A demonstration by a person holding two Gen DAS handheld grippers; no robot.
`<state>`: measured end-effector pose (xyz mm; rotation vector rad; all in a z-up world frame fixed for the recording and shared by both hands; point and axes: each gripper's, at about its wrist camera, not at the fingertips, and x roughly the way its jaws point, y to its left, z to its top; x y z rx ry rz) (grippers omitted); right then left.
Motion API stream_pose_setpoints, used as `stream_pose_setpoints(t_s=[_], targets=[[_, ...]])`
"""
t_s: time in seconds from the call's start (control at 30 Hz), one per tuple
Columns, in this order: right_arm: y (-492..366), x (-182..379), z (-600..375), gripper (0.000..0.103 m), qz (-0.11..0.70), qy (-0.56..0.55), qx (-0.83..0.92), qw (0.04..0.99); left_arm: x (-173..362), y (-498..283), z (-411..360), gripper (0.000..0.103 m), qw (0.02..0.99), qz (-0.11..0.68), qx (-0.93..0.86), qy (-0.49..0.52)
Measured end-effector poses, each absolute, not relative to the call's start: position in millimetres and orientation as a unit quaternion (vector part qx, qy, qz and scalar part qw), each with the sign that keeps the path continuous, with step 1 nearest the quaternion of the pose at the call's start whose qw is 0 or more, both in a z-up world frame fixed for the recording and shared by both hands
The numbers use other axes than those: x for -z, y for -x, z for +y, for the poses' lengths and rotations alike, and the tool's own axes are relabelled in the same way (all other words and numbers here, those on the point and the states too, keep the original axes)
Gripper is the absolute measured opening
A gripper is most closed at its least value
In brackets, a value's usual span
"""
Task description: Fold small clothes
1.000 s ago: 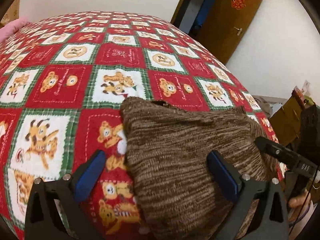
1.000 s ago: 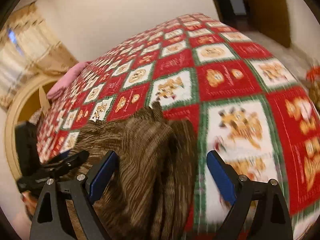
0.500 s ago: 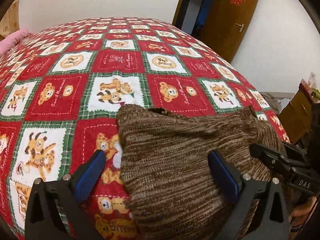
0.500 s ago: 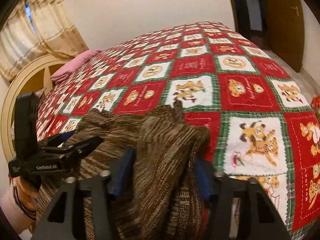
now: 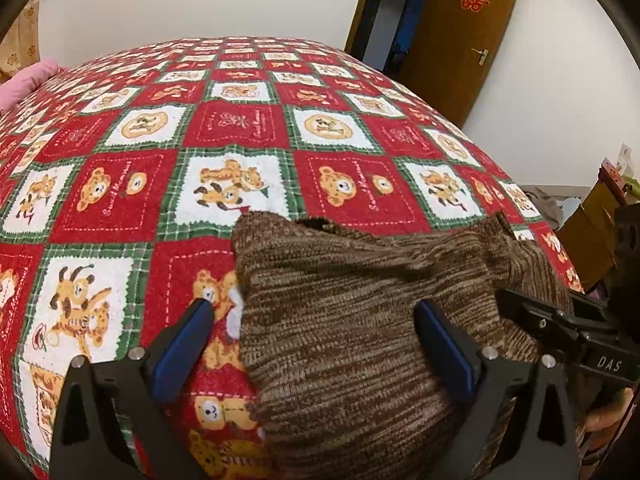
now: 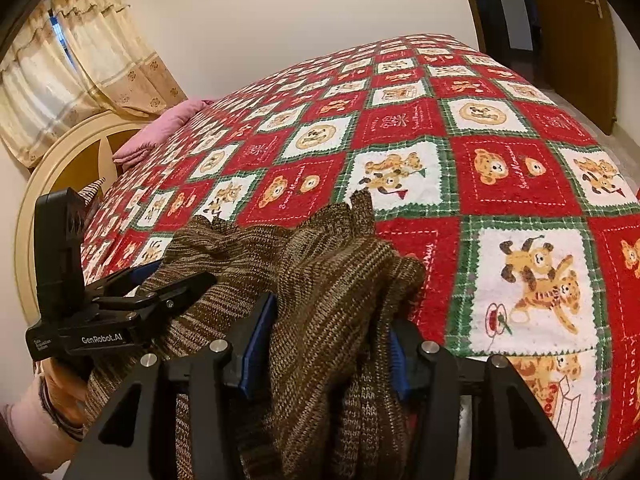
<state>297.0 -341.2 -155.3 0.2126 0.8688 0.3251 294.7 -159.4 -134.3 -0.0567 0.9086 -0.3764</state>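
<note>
A brown knitted sweater (image 5: 348, 320) lies bunched at the near edge of the bed. My left gripper (image 5: 316, 340) is open, its blue pads either side of the sweater's left part; one pad (image 5: 182, 344) is over the quilt. My right gripper (image 6: 324, 340) is shut on a thick fold of the sweater (image 6: 332, 280). It also shows in the left wrist view (image 5: 560, 328), at the sweater's right edge. The left gripper shows in the right wrist view (image 6: 160, 284), over the sweater's far side.
The bed carries a red, white and green teddy-bear quilt (image 5: 240, 128). A pink pillow (image 6: 160, 128) lies at the far end by a round headboard (image 6: 52, 168). A brown door (image 5: 460, 40) stands behind. Wooden furniture (image 5: 592, 224) stands right of the bed.
My right gripper went from open to shut on a fold of the sweater and the fold has bunched up. My left gripper stayed open and tilted up slightly.
</note>
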Motion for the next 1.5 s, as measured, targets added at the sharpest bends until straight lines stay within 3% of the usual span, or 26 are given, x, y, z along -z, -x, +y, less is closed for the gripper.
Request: stream_pose_setpoints(t_s=[0.07, 0.13, 0.23, 0.3, 0.67, 0.73, 0.8, 0.93, 1.5], targets=[[-296.6, 154.7, -337.8, 0.051, 0.417, -0.093, -0.154, 0.891, 133.8, -294.7, -160.5, 0.094, 0.882, 0.434, 0.181, 0.026], [-295.8, 154.1, -333.9, 0.048, 0.415, -0.083, -0.153, 0.893, 132.4, -293.1, -161.2, 0.080, 0.883, 0.428, 0.192, 0.028], [-294.3, 152.6, -328.4, 0.042, 0.410, -0.067, -0.155, 0.896, 130.6, -291.1, -166.5, 0.050, 0.882, 0.419, 0.214, 0.030], [-293.9, 152.2, -327.2, 0.041, 0.409, -0.062, -0.155, 0.897, 130.8, -291.6, -169.7, 0.040, 0.879, 0.417, 0.227, 0.035], [-288.9, 146.4, -313.6, 0.033, 0.407, -0.027, -0.121, 0.905, 130.7, -290.0, -170.3, 0.032, 0.882, 0.414, 0.224, 0.032], [-287.4, 141.0, -304.7, 0.027, 0.415, -0.004, -0.098, 0.905, 129.3, -288.2, -173.8, 0.029, 0.885, 0.412, 0.218, 0.016], [-280.2, 130.6, -294.9, 0.024, 0.412, 0.025, -0.074, 0.908, 126.1, -284.8, -176.7, 0.016, 0.888, 0.407, 0.213, -0.004], [-246.2, 98.0, -285.7, 0.022, 0.377, 0.004, -0.066, 0.924, 111.6, -265.8, -169.4, 0.015, 0.900, 0.391, 0.190, -0.043], [-47.5, -24.0, -218.6, 0.020, 0.182, -0.027, -0.059, 0.981, -15.6, -135.8, -34.9, 0.011, 0.940, 0.213, 0.256, 0.076]])
